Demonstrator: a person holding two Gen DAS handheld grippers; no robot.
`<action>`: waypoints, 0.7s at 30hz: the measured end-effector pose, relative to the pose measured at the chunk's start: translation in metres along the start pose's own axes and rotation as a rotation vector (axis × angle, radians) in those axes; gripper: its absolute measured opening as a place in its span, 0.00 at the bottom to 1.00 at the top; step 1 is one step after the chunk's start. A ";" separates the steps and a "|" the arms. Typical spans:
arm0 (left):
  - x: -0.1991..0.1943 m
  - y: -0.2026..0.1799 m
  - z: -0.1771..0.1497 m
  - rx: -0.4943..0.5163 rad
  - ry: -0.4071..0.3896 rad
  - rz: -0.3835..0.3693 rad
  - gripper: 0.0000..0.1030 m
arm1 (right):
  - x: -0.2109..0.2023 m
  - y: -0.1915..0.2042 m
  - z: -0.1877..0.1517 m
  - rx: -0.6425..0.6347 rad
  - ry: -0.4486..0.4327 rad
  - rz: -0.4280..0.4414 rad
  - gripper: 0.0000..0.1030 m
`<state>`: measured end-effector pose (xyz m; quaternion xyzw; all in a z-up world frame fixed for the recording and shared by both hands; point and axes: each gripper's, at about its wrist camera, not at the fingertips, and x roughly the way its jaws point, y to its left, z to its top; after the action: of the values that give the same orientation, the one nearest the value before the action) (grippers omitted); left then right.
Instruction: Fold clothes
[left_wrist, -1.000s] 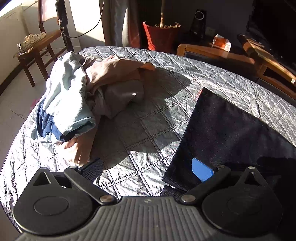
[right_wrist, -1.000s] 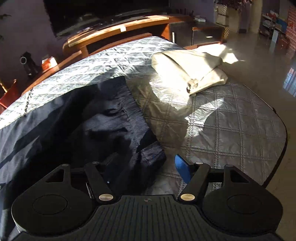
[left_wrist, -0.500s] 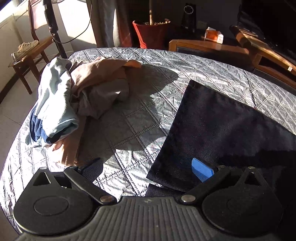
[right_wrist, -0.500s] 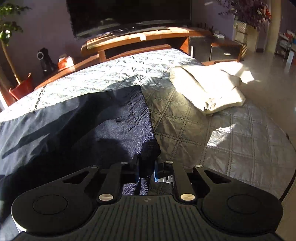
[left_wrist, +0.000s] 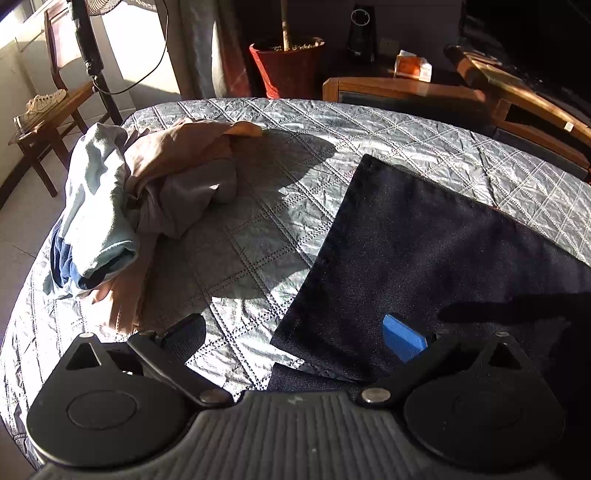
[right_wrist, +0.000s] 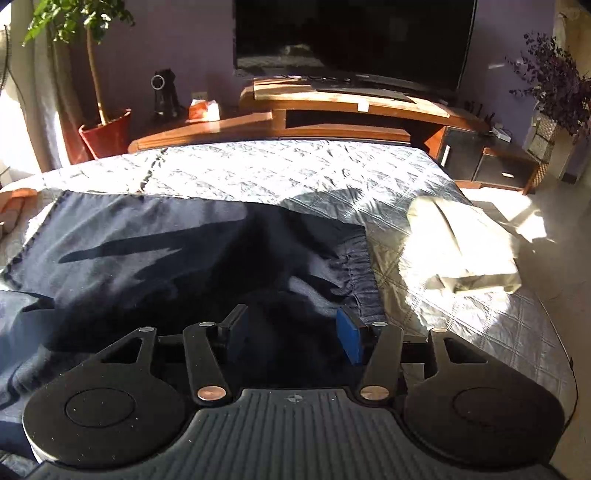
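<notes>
A dark navy garment (left_wrist: 424, 243) lies spread flat on the quilted grey bed cover (left_wrist: 258, 229); it also shows in the right wrist view (right_wrist: 155, 243). My left gripper (left_wrist: 295, 332) is open and hovers over the garment's near left corner, its blue pad (left_wrist: 402, 338) above the cloth. My right gripper (right_wrist: 291, 332) is open over the garment's gathered waistband end (right_wrist: 351, 266), with dark cloth lying between its fingers but not clamped.
A heap of unfolded clothes (left_wrist: 140, 199), light blue, tan and grey, lies at the bed's left. A folded cream garment (right_wrist: 461, 247) sits at the bed's right edge. A wooden TV bench (right_wrist: 332, 114), a red plant pot (left_wrist: 288, 70) and a chair (left_wrist: 48, 114) stand beyond the bed.
My right gripper was shut on the garment's waistband end half a second ago and has now opened, letting it go. The view has risen. My left gripper stayed open, shifting slightly.
</notes>
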<state>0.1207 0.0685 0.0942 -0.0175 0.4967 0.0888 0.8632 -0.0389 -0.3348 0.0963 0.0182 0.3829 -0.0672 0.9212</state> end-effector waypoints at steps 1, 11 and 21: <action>0.000 0.003 0.001 -0.008 -0.001 0.006 0.99 | 0.010 0.014 0.012 -0.042 -0.006 0.014 0.72; 0.006 0.010 0.001 0.030 0.006 0.034 0.99 | 0.160 0.146 0.115 -0.492 0.001 0.297 0.82; 0.011 0.033 0.013 -0.006 0.020 0.032 0.99 | 0.238 0.194 0.136 -0.492 0.188 0.391 0.28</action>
<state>0.1318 0.1044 0.0934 -0.0130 0.5051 0.1041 0.8566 0.2497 -0.1803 0.0199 -0.1259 0.4602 0.2074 0.8540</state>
